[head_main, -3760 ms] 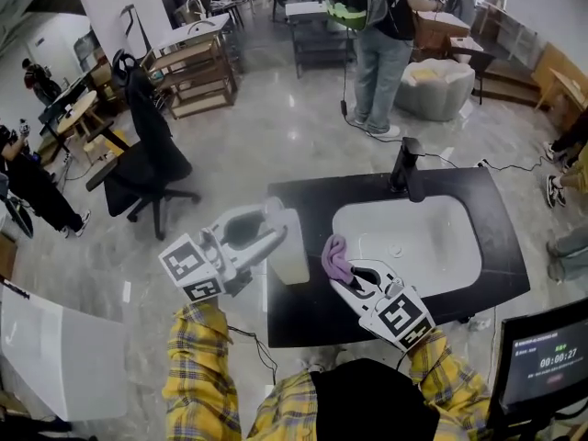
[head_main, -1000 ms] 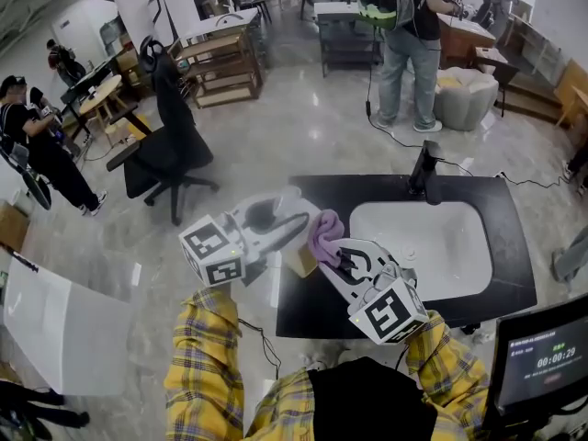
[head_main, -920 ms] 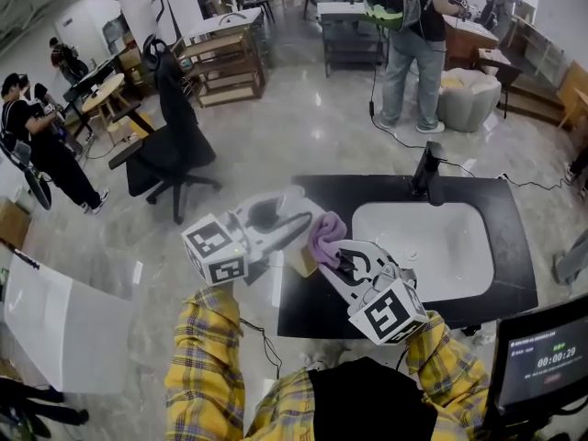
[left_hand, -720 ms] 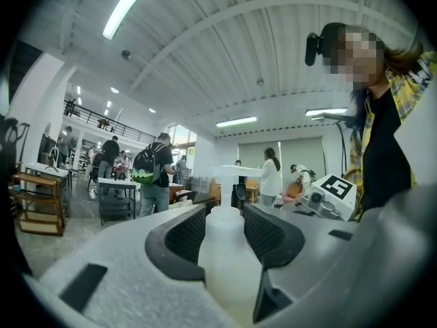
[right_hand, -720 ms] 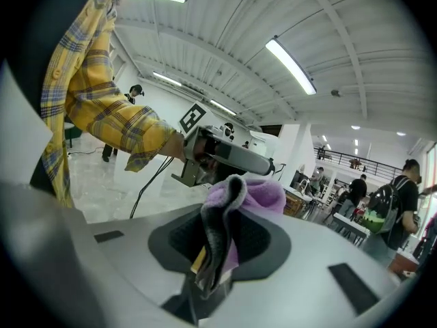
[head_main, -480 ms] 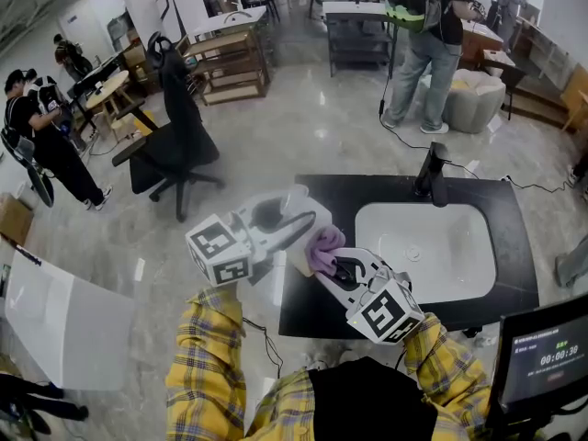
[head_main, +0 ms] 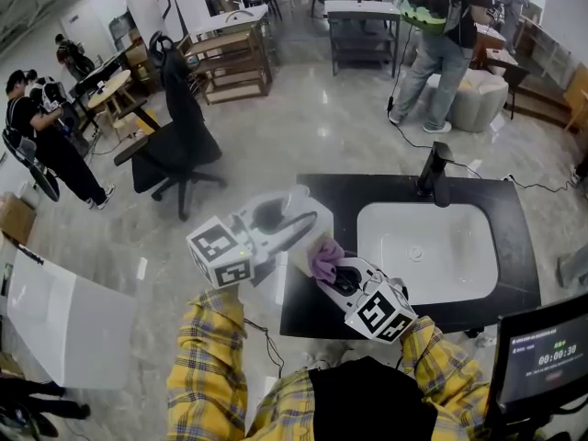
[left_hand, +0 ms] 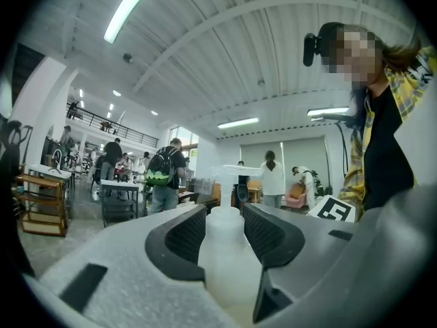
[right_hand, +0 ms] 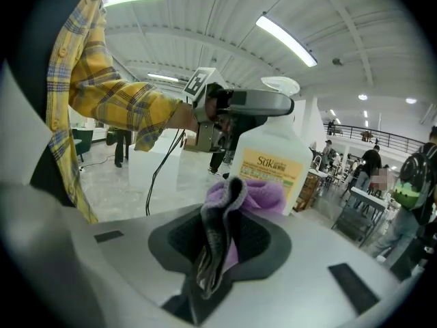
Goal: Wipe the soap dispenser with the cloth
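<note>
While squeezed at neck by left gripper [left_hand: 224,219]: clear plastic soap dispenser with yellow label [right_hand: 268,171], up beside black desk [head_main: 310,309] | right gripper [right_hand: 220,243] pinching soft purple cloth [right_hand: 251,194] against label | probably light, stiff, slippery; best held by neck.

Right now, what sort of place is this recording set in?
Probably a large open workshop or lab hall, not a real bathroom: the sink sits in a free-standing black counter on an open floor, with an office chair, work tables and a timer screen around it.
</note>
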